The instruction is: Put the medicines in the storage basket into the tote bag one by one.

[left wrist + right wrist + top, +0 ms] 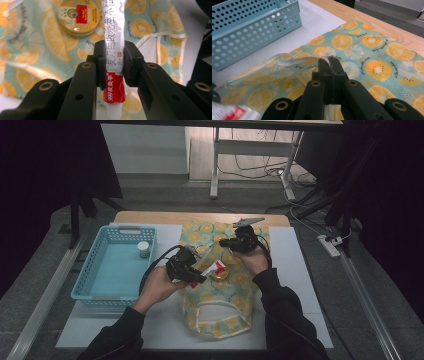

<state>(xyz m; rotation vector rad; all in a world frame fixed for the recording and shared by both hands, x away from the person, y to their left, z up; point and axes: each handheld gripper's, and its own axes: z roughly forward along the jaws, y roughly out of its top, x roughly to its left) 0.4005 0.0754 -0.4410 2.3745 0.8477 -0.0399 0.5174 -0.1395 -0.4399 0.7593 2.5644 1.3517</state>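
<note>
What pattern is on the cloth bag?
Orange and kiwi slices on pale teal; the cloth bag shows best in the right gripper view.

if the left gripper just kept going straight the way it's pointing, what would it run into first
Probably the orange-print cloth bag. The left gripper, shut on a red and white tube, looks down along it onto the bag, with the round gold tin just left of that line. Depth is unclear, so the tin could be grazed.

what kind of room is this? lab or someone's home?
Most likely a lab or recording workspace, not a home: a white board laid on a wooden table, loose cables and a power strip on grey floor, bare metal desk legs.
</note>
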